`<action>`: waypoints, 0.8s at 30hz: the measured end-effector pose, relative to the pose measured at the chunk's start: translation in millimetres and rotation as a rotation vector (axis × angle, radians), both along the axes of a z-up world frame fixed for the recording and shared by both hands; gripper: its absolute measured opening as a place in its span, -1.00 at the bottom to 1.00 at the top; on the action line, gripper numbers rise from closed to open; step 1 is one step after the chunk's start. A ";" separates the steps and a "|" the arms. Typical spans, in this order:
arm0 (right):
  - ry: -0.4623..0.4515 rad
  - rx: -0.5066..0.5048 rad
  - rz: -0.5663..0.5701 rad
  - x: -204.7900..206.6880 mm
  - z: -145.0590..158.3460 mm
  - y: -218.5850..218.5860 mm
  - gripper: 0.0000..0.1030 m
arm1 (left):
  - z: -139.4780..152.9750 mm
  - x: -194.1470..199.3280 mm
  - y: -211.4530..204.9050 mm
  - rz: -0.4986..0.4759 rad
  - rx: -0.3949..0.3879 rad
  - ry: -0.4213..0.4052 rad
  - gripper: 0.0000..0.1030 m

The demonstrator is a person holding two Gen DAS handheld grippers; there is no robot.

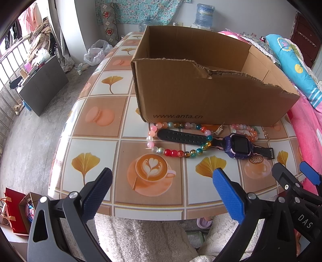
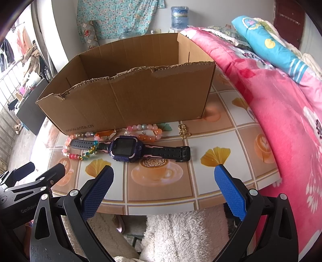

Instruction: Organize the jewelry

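Note:
An open cardboard box (image 1: 201, 96) (image 2: 128, 100) stands on the patterned table (image 1: 100, 145) (image 2: 231, 141). In front of it lie a purple smartwatch (image 1: 238, 144) (image 2: 125, 148) with a black strap, a multicoloured bead bracelet (image 1: 177, 152) (image 2: 80, 156) looped over the strap, a pink-orange bead bracelet (image 1: 244, 129) (image 2: 147, 131), small metal earrings (image 1: 219, 130) (image 2: 109, 135) and a gold chain piece (image 2: 183, 132). My left gripper (image 1: 163, 179) is open near the table's front edge, holding nothing. My right gripper (image 2: 164, 177) is open and holds nothing; it also shows beside the left one (image 1: 291, 177).
A pink floral quilt (image 2: 281, 112) (image 1: 306, 125) and a blue pillow (image 2: 269, 46) crowd the table's right side. White fleece fabric (image 2: 181, 231) lies below the front edge. A dark cabinet (image 1: 43, 84), bags and a water jug (image 1: 204, 15) stand on the floor beyond.

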State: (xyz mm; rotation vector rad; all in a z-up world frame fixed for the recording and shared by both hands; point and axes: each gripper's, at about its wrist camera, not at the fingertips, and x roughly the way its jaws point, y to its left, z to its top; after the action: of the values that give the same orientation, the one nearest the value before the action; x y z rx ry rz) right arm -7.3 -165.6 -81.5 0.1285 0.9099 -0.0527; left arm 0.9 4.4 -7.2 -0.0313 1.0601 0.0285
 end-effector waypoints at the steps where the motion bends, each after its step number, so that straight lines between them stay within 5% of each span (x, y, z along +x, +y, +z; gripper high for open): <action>1: -0.001 -0.001 0.000 0.1 0.5 0.1 0.87 | -0.1 0.0 0.2 0.000 0.000 0.000 0.90; 24: -0.015 0.006 -0.004 1.2 3.4 -3.6 0.87 | 2.3 1.2 0.5 0.001 0.005 0.001 0.90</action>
State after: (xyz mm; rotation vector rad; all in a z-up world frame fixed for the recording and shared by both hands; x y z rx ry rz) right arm -6.1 -169.1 -78.1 0.1365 0.8946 -0.0526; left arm 2.1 5.0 -4.9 -0.0270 1.0613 0.0325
